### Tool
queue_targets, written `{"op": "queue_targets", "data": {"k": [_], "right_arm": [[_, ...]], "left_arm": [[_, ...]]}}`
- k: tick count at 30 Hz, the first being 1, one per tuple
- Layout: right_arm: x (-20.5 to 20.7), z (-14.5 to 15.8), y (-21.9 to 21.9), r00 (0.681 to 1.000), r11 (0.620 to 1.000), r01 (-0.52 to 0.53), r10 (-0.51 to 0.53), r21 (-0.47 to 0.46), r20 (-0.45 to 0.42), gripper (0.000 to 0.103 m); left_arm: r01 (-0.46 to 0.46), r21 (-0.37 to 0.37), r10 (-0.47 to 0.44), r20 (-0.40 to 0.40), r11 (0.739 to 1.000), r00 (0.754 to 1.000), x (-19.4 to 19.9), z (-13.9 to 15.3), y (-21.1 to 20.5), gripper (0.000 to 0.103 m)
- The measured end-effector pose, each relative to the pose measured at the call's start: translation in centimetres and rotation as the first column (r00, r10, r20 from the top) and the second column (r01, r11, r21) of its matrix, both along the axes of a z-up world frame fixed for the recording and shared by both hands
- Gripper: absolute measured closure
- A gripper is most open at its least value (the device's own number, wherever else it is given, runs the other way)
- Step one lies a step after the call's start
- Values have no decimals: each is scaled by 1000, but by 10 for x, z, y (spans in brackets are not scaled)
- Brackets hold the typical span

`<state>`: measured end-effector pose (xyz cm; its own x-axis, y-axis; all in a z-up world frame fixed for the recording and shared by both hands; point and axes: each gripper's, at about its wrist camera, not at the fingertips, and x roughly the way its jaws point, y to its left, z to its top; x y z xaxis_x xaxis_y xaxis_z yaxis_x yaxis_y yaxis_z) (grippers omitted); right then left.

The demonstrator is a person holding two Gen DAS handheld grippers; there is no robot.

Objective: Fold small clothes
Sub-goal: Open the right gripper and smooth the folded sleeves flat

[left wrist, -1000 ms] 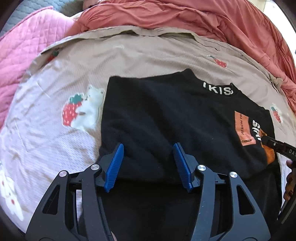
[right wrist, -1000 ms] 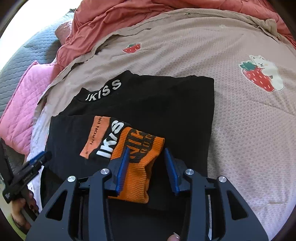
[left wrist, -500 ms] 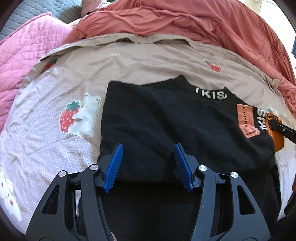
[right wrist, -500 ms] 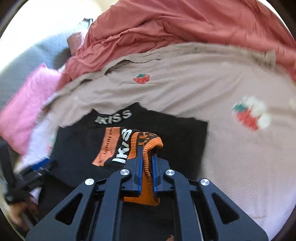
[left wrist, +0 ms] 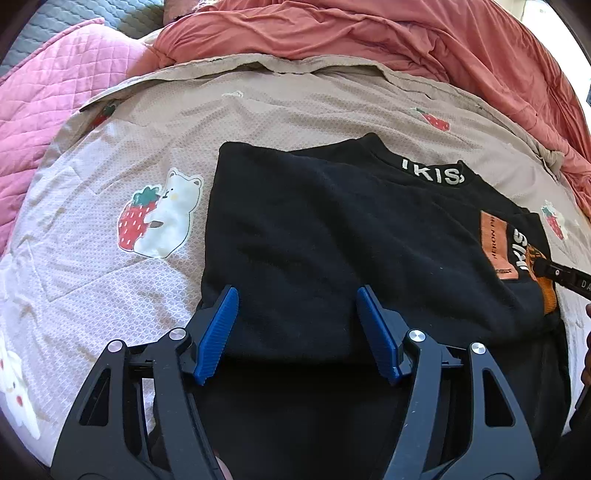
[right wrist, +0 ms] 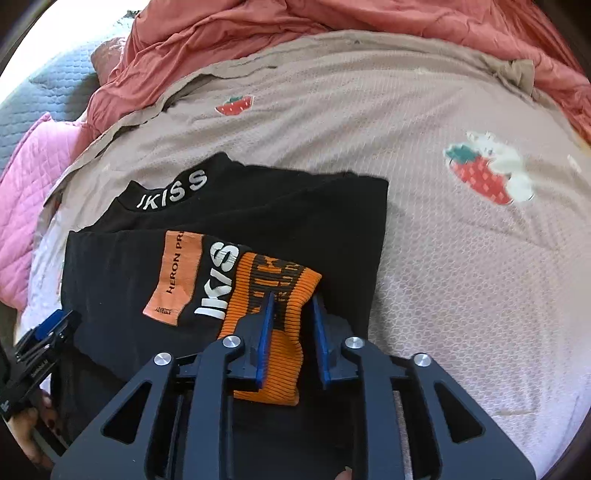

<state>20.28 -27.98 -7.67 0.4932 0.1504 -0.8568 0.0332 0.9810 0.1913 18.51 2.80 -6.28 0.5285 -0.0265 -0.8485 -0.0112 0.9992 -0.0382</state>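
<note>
- Right wrist view: right claw (right wrist: 291, 332) is part spread around the orange cuff (right wrist: 273, 314), not pinching it
- Left claw (left wrist: 297, 332) is spread wide over the black top's (left wrist: 332, 240) near fold on the bed (left wrist: 110, 277)
- Best to lay the sleeve flat inside the outline before folding on

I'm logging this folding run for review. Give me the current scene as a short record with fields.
garment: black sweater, partly folded, lying flat on the bedspread
collar: white lettering, at the far edge
cuff: orange ribbed cuff of the sleeve, laid across the sweater's front
surface: beige bedspread with strawberry and bear prints
left gripper: fingers wide apart, over the sweater's near folded edge, gripping nothing
right gripper: fingers apart, straddling the orange ribbed cuff, not clamped
background: red duvet, pink quilt
</note>
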Motion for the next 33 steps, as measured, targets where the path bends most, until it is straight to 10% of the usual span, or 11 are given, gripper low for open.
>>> {"op": "queue_targets", "data": {"k": [18,33], "right_arm": [[-25,44,39,979,987,-160,160,-8,125,59],[-13,-5,41,988,989,-147,147,13,-53,51]], "left_arm": [[28,5,-29,26,1000,999,-17,20,-12,44],[13,8,-13,-28,1000,1000,-18,0,-9,44]]}}
